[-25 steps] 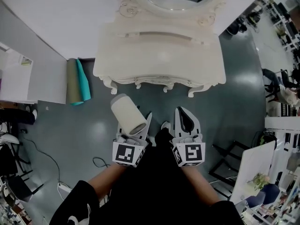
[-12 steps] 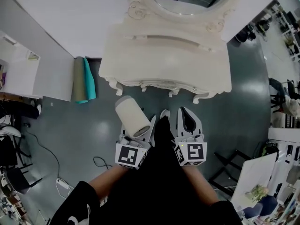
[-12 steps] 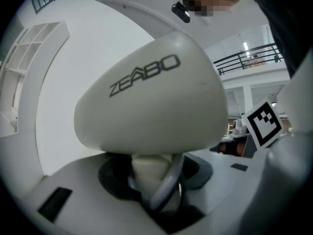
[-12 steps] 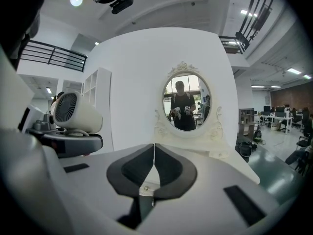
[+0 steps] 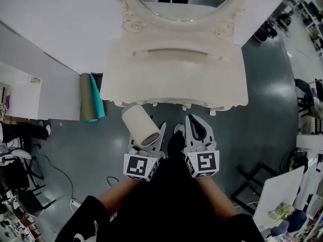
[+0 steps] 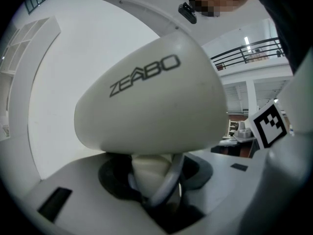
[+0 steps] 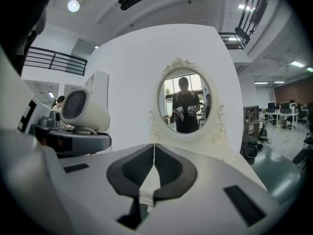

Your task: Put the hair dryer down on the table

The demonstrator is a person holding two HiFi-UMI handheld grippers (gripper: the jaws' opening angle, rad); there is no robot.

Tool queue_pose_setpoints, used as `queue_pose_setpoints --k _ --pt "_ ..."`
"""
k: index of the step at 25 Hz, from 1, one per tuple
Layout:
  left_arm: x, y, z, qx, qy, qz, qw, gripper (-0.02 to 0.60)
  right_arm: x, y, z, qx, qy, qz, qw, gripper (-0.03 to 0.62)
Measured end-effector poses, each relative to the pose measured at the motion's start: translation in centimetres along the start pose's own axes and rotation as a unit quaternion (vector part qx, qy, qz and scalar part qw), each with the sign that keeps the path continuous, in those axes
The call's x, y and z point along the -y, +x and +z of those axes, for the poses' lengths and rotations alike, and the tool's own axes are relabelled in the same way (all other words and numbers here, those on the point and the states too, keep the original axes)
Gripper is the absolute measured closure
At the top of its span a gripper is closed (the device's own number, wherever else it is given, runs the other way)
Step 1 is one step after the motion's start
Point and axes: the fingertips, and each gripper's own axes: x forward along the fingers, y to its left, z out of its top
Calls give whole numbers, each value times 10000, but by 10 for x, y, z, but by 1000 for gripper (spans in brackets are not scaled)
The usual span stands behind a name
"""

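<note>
Cream table (image 5: 171, 79) looms closer than a second ago; left claw (image 5: 150, 138) grips the hair dryer (image 5: 140, 125) by its handle, just short of the near edge; right claw (image 5: 197, 126) pinched shut, empty.

You stand in a big open office hall with a staged bedroom corner: a cream carved dressing table (image 5: 174, 69) and oval mirror (image 7: 185, 104) back onto a white partition wall (image 5: 65, 24), with office desks (image 7: 279, 116) far right and a black balcony railing (image 7: 54, 61) upper left.
</note>
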Motion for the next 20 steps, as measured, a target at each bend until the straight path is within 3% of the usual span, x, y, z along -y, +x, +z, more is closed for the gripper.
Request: queue_pose_setpoints --k 8,20 --pt "11 81 12 -124 106 -65 9998 399 71 34 13 72 203 -98 9997 576" --pt "6 170 13 -404 131 259 9988 399 124 97 33 225 457 644 9966 576"
